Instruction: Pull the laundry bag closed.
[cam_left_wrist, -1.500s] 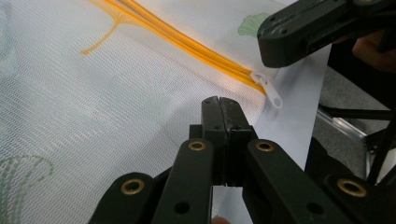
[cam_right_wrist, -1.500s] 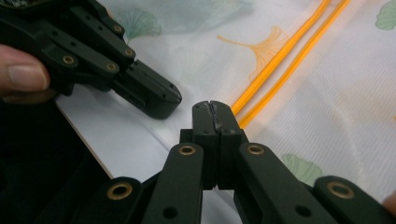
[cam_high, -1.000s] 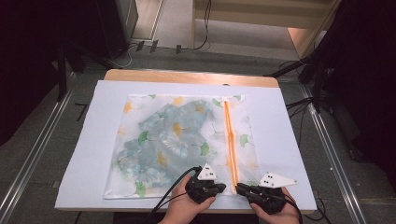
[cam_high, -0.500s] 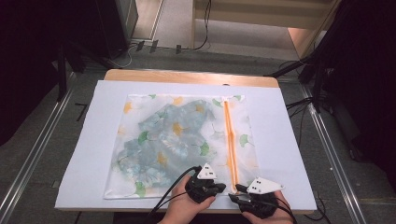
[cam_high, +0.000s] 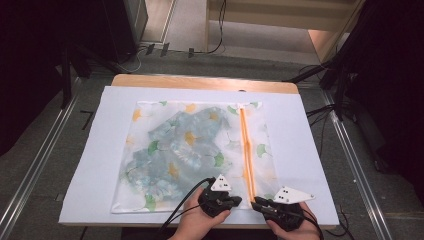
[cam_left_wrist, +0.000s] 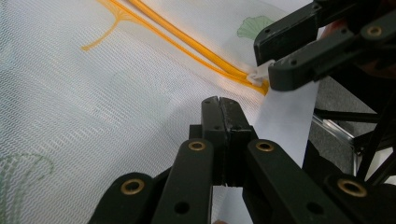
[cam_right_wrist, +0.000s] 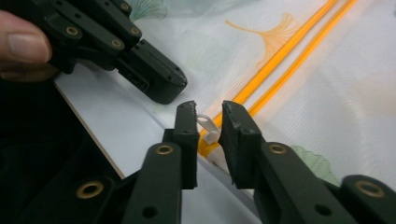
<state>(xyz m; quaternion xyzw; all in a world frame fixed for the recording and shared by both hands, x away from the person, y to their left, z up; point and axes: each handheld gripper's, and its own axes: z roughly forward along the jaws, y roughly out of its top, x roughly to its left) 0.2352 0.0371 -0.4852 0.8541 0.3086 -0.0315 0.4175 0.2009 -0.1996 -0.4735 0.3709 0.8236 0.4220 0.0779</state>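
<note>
Straddling the white plastic zipper pull (cam_right_wrist: 207, 126), the right tool (cam_right_wrist: 208, 112) has been narrowing without pinching; the left tool (cam_left_wrist: 219, 108) pinches fine ribbed mesh bag (cam_left_wrist: 93, 93) at six o'clock.

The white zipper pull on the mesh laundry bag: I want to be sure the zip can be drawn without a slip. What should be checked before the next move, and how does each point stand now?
1. White plastic zipper pull between the right gripper jaws: ok.
2. Jaws pressing on the pull: not ok; they have just been closing, with gaps left on both sides.
3. Left gripper shut at the near edge of the white mesh laundry bag with leaf print: ok; mesh pinched: cannot tell.
4. Orange zipper lying straight: ok.
5. Bag flat on the white table cover: ok.
</note>
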